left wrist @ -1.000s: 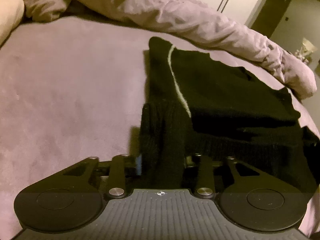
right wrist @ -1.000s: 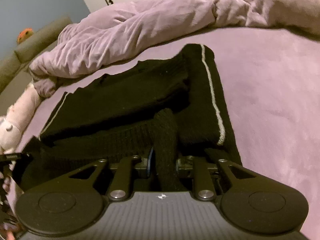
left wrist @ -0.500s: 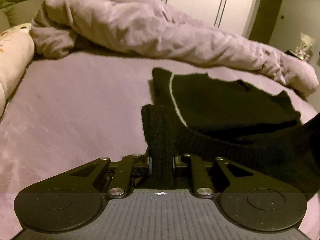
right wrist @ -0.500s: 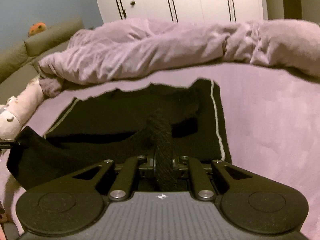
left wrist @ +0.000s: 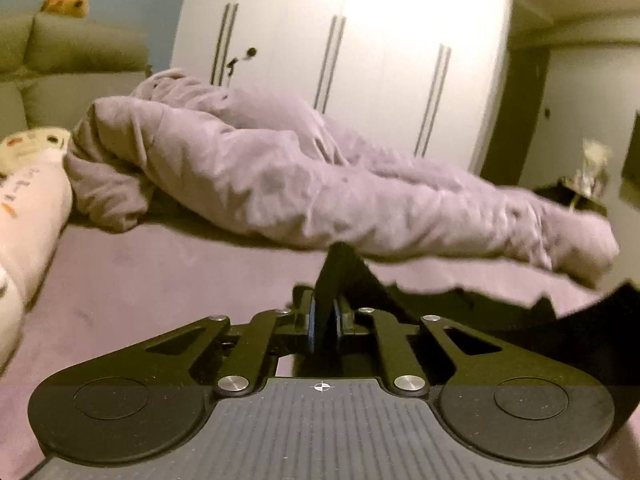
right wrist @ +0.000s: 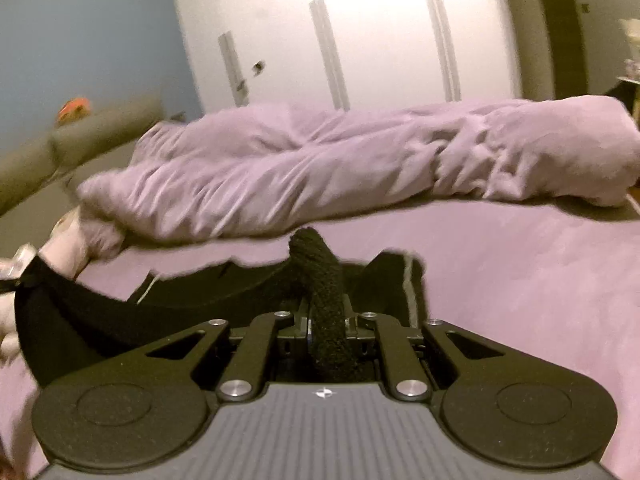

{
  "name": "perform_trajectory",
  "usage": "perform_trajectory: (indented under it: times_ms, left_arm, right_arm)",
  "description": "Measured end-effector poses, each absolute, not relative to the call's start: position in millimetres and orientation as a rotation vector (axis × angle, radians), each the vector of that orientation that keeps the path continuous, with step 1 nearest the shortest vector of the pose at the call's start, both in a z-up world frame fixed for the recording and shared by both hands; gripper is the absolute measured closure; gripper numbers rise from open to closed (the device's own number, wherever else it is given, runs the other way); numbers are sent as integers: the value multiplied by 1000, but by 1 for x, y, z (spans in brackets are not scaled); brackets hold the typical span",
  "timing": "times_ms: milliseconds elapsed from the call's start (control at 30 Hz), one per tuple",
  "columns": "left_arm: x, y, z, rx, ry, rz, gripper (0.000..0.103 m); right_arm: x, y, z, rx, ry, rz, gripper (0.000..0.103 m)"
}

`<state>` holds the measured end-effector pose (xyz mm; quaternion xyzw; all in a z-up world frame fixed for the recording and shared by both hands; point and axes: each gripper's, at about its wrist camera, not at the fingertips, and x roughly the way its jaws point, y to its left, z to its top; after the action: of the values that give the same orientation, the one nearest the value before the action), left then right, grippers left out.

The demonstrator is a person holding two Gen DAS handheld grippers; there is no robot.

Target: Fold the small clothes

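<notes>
A black knit garment (left wrist: 448, 304) with a thin white stripe lies on the purple bed sheet (left wrist: 160, 280), and its near hem is lifted off the bed. My left gripper (left wrist: 325, 312) is shut on a pinched fold of that black knit, which sticks up between the pads. In the right wrist view my right gripper (right wrist: 326, 320) is shut on another bunched part of the black garment (right wrist: 120, 312). The knit stretches left from it toward the far corner of the hem. The white stripe (right wrist: 409, 292) shows just right of the right gripper.
A crumpled purple duvet (left wrist: 320, 188) lies across the far side of the bed. A pale pillow (left wrist: 24, 216) sits at the left edge. White wardrobe doors (left wrist: 360, 60) and a green sofa (left wrist: 60, 64) stand beyond the bed. Bare sheet (right wrist: 540, 280) lies right of the garment.
Both grippers have risen and tipped toward level, lifting the garment's near edge off the bed. The left jaws closed on the fold; the right was gripping throughout.
</notes>
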<state>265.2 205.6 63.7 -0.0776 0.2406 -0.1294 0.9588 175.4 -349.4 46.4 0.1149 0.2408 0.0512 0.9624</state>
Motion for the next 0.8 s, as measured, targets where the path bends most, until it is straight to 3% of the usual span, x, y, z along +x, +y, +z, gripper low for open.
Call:
perform_trajectory:
  times_ms: [333,567,600,633,700,733,767,800]
  left_arm:
    - [359,177,32,-152,558,-159,93]
    - [385,170,23,-61,472,-32,92]
    - [388,167,18,-34,454,-1,92]
    - [392,164,13,-9,448,55,92]
    - [398,160,3,40,458,169,80]
    - [398,162,-2,25,470,186,59]
    - [394,167,-6,-18,488,169,44]
    - [389,171,-9,-58,507,137,43]
  right_arm:
    - [268,-356,30,221,503,-22,93]
    - [316,-363,14,240,484,-164,93]
    - [322,-365,9,247,480,-195,92]
    - [325,-365,4,249,476,-220,83]
    - [331,-367,-5,252,484,-284,65]
    - [331,-367,-9,251,488,-311,64]
    - [327,-367,-11,253,486,-325,64]
    - [320,-367,-12,261,486,-310,64]
